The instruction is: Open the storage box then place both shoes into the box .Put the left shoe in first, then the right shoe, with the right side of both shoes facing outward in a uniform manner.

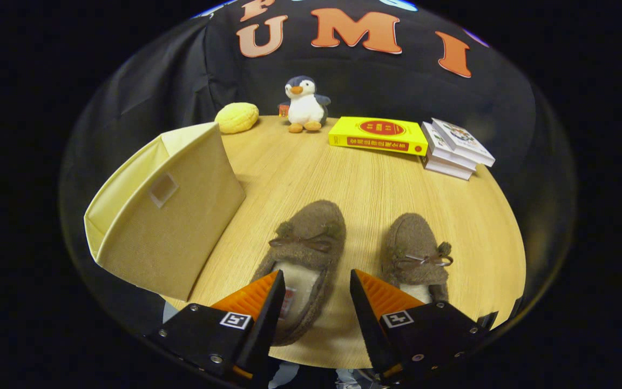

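- My gripper (pixel 316 283) hovered with its fingers spread apart, holding nothing.
- The cream fabric storage box (pixel 168 213) stood open on the round wooden table (pixel 376 200), beyond my left finger.
- Both brown fuzzy slippers remained outside it: the left shoe (pixel 303 254) just ahead, the right shoe (pixel 416 256) beside it.
- I judged both placements still pending.

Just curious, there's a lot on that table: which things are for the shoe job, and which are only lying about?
For the job: cream fabric storage box; left brown fuzzy slipper; right one; open gripper.

Lying about: plush penguin; yellow bun-shaped toy; yellow book; white book stack.
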